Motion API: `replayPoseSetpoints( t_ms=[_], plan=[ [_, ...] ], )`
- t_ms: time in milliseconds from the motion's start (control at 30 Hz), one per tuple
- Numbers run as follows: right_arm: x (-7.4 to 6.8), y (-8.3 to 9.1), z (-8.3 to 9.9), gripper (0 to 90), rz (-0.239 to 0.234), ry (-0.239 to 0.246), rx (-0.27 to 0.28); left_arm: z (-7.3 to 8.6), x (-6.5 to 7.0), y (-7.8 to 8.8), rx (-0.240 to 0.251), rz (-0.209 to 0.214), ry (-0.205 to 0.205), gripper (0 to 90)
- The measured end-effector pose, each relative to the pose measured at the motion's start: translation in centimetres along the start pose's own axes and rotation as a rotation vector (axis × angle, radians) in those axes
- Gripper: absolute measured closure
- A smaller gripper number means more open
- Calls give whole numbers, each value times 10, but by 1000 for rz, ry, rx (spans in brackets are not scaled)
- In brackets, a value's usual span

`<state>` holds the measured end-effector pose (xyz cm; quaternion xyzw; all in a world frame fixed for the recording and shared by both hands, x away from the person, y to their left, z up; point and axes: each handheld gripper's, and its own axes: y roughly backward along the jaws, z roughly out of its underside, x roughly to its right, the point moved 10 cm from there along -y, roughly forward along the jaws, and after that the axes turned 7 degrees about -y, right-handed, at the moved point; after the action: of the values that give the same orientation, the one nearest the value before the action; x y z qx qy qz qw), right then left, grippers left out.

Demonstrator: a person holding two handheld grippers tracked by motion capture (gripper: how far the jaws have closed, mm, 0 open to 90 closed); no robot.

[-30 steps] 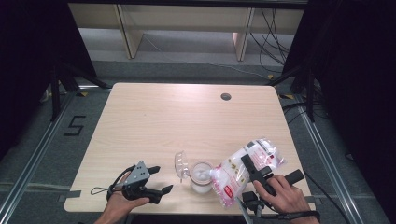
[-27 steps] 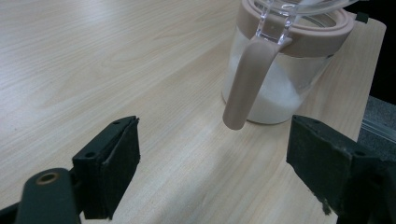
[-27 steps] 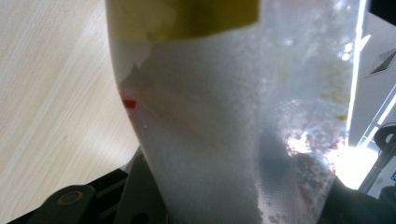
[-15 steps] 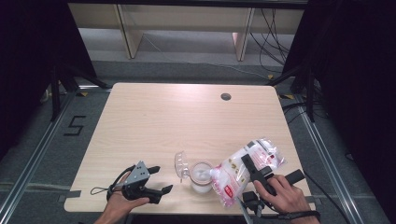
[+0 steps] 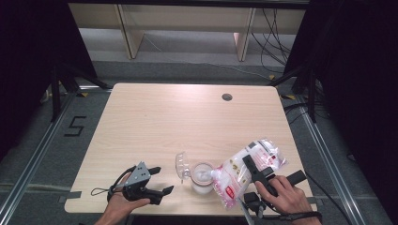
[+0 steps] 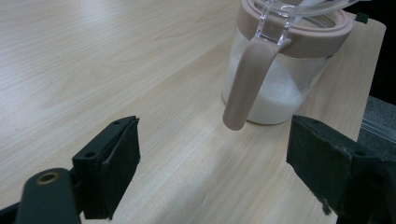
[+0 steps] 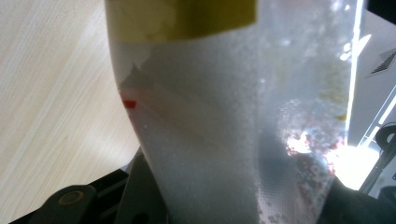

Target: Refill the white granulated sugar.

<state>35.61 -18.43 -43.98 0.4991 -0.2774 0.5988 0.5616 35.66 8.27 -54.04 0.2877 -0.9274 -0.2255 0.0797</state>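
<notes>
High view: bag (image 5: 246,169) in right gripper (image 5: 251,169), tilted over jar (image 5: 202,177).

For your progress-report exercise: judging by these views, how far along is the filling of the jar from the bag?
Done: the jar's lid is flipped open, and white granules already lie in the jar. In hand: the right tool holds the bag tilted, mouth at the jar's rim. The left tool waits open beside it. Left: much of the bag is still full, and the lid is unclosed.
</notes>
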Motion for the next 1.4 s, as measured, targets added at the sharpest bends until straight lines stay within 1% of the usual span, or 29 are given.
replayPoseSetpoints(
  t_ms=[100, 133, 333, 367, 433, 467, 500, 667, 767, 867, 900, 1067, 1100, 1167, 1400],
  plan=[
    [0, 0, 0, 643, 1, 9, 4, 0, 0, 0, 0, 0, -1, 169],
    [1, 0, 0, 643, -4, 24, 0, 0, 0, 0, 0, 0, 0, 169],
    [1, 0, 0, 645, -4, 22, 0, 0, 0, 0, 0, 0, -4, 169],
    [0, 0, -1, 645, -2, 6, 5, 0, 0, 0, 0, 0, -4, 169],
    [0, 0, 0, 646, -1, 7, 4, 0, 0, 0, 0, 0, -1, 169],
    [0, 0, 0, 647, -3, -3, 1, 0, 0, 0, 0, 0, -1, 169],
    [0, 0, 0, 647, 1, 4, 4, 0, 0, 0, 0, 0, 0, 169],
    [0, 0, -1, 649, -3, 4, 6, 0, 0, 0, 0, 0, -1, 169],
    [0, 0, 0, 649, -7, 21, 3, 0, 0, 0, 0, 0, 0, 169],
    [0, 0, 0, 650, -8, 20, 3, 0, 0, 0, -1, 0, -5, 169],
    [-1, 0, -1, 650, -2, 6, 6, 0, 0, 0, 0, 0, -3, 169],
    [-1, 0, -1, 652, -3, 5, 7, 0, 0, 0, 0, 1, -3, 169],
    [0, 0, 0, 652, -9, 21, 3, 0, 0, 0, 0, 0, -2, 169],
    [-1, -1, -1, 652, -9, 15, 5, 0, 0, 0, 0, 1, -3, 169],
    [-1, -1, -1, 654, -13, 18, 6, 0, 0, 0, 0, 0, -3, 169]
  ],
)
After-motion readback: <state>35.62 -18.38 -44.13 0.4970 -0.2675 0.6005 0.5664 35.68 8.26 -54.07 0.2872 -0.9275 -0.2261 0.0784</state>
